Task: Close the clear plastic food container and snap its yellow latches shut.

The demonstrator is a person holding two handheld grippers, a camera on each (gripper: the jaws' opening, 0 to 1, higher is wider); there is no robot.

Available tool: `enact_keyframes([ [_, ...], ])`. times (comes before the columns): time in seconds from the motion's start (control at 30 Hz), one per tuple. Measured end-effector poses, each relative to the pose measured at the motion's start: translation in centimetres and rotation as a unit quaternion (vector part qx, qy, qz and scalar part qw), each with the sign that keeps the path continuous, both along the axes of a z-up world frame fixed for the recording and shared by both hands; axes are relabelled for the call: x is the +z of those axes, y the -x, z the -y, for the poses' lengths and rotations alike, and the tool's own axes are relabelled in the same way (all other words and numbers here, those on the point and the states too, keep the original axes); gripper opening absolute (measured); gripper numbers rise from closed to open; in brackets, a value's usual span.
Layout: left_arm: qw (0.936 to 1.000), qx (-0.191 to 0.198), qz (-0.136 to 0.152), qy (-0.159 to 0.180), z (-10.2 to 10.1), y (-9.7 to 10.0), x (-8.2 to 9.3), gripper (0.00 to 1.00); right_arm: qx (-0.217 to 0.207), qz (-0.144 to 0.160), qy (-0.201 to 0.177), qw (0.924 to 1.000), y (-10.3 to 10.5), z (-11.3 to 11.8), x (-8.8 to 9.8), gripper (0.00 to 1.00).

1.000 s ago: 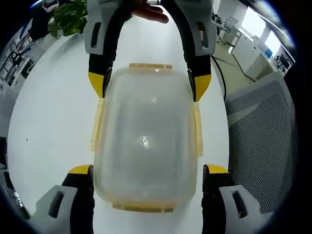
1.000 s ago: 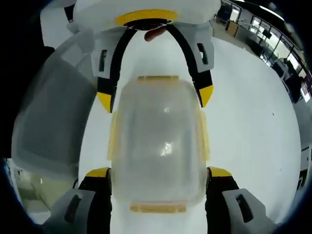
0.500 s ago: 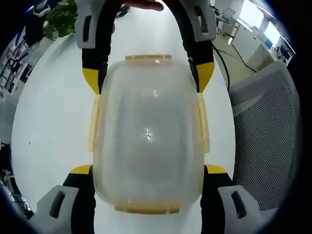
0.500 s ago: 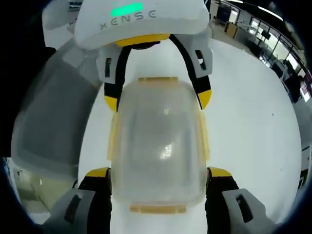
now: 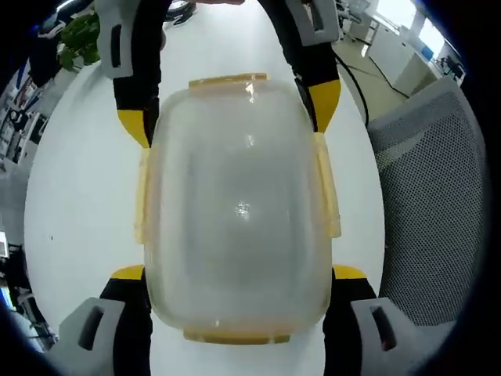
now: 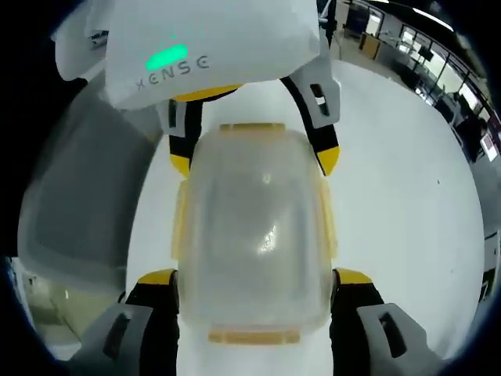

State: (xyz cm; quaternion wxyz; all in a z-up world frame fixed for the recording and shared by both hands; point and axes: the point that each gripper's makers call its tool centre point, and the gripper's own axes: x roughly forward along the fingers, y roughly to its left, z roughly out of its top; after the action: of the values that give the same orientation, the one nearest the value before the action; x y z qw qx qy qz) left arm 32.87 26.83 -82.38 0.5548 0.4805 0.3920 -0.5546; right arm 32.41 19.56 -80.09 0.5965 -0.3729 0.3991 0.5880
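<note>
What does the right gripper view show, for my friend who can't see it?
A clear plastic food container with yellow latches sits on a white table between the right gripper's open jaws. The left gripper reaches in from the far side, its jaws straddling the container's far end.

Bench [image 5: 78, 204]: bare white surface on both long sides of the container; open passage there.
Container [image 5: 239, 207]: occupies the gap between both tools; lid seated, yellow latches [image 5: 327, 192] projecting from all four sides.
Left tool [image 5: 239, 274]: jaws spread wide, straddling one short end of the container, close beside its corners.
Right tool [image 6: 254, 278]: jaws spread wide, straddling the opposite short end, close beside its corners.
Mesh chair [image 5: 434, 204]: just beyond one bench edge; blocks approach from that side.
Plant [image 5: 78, 35]: at the far bench edge, well apart from the container.
Cable [image 5: 356, 74]: off the bench edge near the chair.
</note>
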Motion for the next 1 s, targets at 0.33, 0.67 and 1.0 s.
enact_keyframes([
  [0.33, 1.0000, 0.001, -0.004, 0.006, -0.2, -0.2, 0.1, 0.92, -0.004, 0.002, 0.004, 1.0000, -0.1, -0.4, 0.0, 0.80],
  [0.67, 1.0000, 0.003, -0.003, 0.006, -1.1, -0.4, 0.1, 0.92, -0.006, 0.004, 0.001, 1.0000, -0.2, -1.5, -0.1, 0.80],
  [1.0, 1.0000, 0.001, -0.002, -0.001, -2.7, -0.9, 0.1, 0.92, -0.010, 0.005, -0.011, 0.9999, -0.6, -3.0, 0.0, 0.80],
])
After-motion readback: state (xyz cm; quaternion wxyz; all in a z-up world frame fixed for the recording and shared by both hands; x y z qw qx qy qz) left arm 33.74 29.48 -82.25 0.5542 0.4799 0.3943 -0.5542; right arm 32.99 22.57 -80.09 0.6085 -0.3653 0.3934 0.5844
